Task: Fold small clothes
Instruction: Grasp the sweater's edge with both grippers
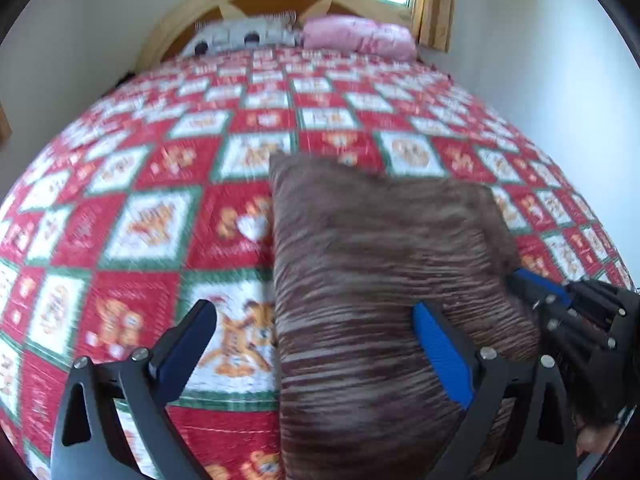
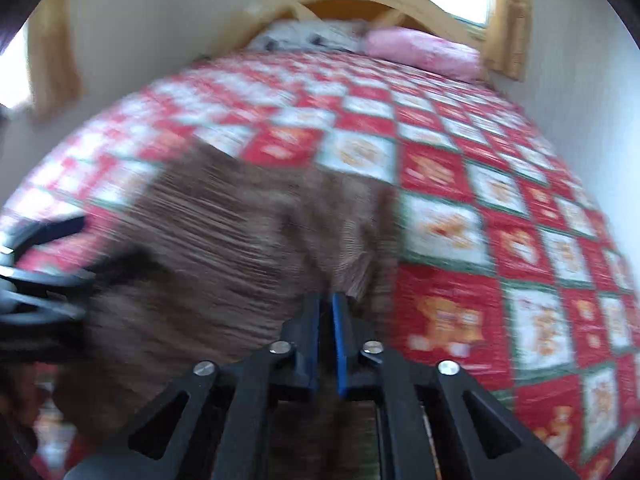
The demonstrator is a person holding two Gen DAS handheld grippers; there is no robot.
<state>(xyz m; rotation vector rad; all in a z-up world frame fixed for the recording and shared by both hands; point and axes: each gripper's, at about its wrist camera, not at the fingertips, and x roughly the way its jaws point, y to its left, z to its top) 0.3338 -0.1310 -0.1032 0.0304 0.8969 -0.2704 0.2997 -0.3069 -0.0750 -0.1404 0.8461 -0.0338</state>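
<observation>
Brown striped garment point(image 1: 380, 280) lies on the quilted bed point(image 1: 160, 168), right gripper point(image 2: 326, 312) pinched on its near edge, left gripper point(image 1: 316, 340) spread wide astride the cloth, gripping nothing; best carried low, edges matched.

Garment point(image 1: 372, 280) on bedspread point(image 1: 152, 216); pillows point(image 1: 360, 36) behind.
</observation>
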